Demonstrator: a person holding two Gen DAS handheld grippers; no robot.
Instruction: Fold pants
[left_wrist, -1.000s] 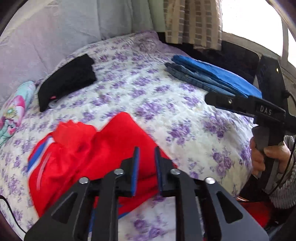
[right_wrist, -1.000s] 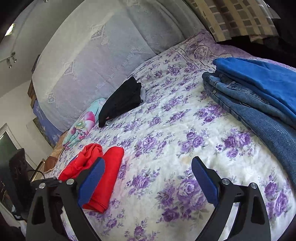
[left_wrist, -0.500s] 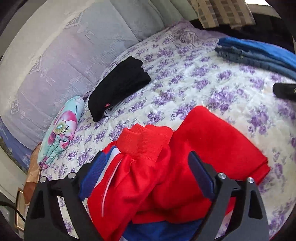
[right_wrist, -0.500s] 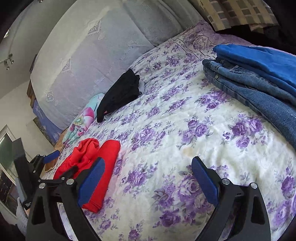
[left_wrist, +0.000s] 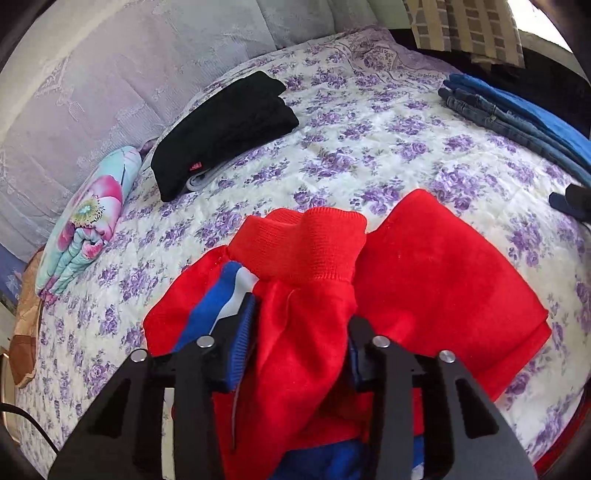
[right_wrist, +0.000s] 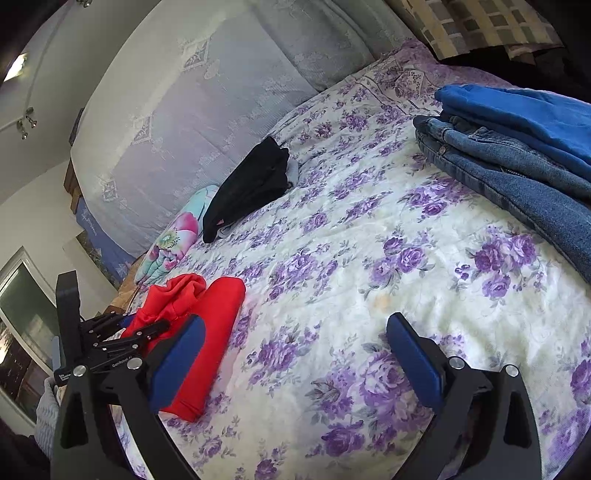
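The red fleece pants (left_wrist: 436, 273) with a blue and white side stripe lay bunched at the near edge of the bed (left_wrist: 369, 155), on its quilted cover printed with purple flowers. In my left wrist view, my left fingers (left_wrist: 301, 332) were closing on a raised fold of the red cloth just below the ribbed cuff (left_wrist: 306, 247); the cloth filled the gap between the two blue pads, and both pads pressed against it. One flat red panel spread out to the right of that fold. Farther up the bed lay a folded black garment (left_wrist: 225, 129) with a small red tag, and beside it, by the pale lace-patterned headboard (left_wrist: 110, 81), a rolled cloth with pink flowers on turquoise (left_wrist: 88, 218). At the far right edge sat a stack of folded blue denim jeans (left_wrist: 517, 118).

In my right wrist view, my right fingers (right_wrist: 291, 354) stood wide apart above the flowered cover, with nothing between the blue pads. The red pants (right_wrist: 214, 325) lay well to the left, near the bed's edge, partly behind my left pad. The black frame of the left gripper (right_wrist: 122, 339) reached into the red cloth from the left side. The denim stack (right_wrist: 517, 166), topped by a bright blue folded piece, lay at the upper right, well apart from the pants. The black garment (right_wrist: 251, 188) and the flowered roll (right_wrist: 173, 240) lay toward the headboard.
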